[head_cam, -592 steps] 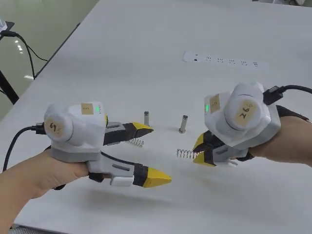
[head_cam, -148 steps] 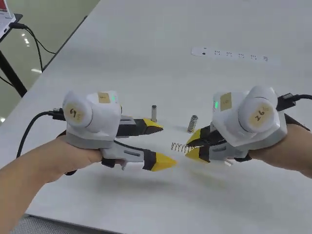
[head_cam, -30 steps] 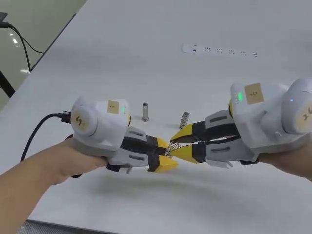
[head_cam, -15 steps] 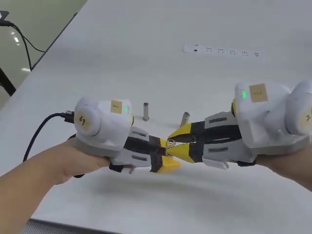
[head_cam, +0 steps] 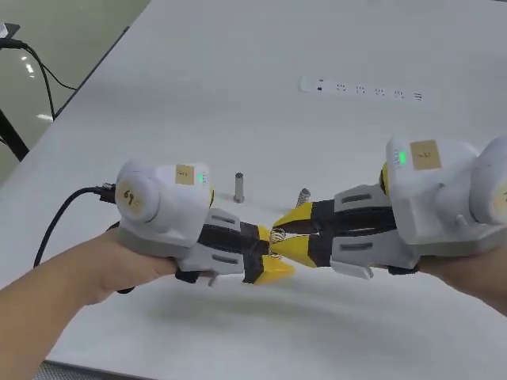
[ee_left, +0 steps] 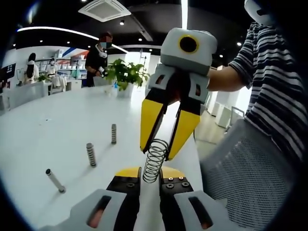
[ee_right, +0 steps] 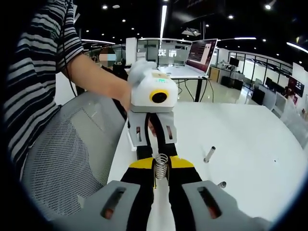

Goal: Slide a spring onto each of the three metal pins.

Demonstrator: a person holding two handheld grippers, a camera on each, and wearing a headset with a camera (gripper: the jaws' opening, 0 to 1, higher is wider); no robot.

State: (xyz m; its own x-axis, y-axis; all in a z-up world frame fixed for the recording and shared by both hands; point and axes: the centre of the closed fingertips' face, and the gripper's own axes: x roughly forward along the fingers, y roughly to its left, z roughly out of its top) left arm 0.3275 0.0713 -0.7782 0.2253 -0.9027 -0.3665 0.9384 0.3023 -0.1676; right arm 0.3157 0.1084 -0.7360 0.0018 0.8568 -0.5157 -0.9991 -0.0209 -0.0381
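Clearly, with the fingers of the left gripper (ee_left: 150, 172) and right gripper (ee_left: 160, 150) both pinching the spring (ee_left: 155, 161), a mistimed release could fling it across the worktop (ee_left: 48, 125).

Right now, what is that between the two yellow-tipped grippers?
A small coil spring bridges the gap between the left gripper and the right gripper, and both are gripping it. The left gripper view shows this most clearly.

I hold my white, yellow-tipped left gripper (head_cam: 271, 253) and its matching right gripper (head_cam: 276, 238) level, tip to tip. Both jaw pairs are closed onto one small steel coil spring (ee_left: 155, 160). Forearms angle inward.
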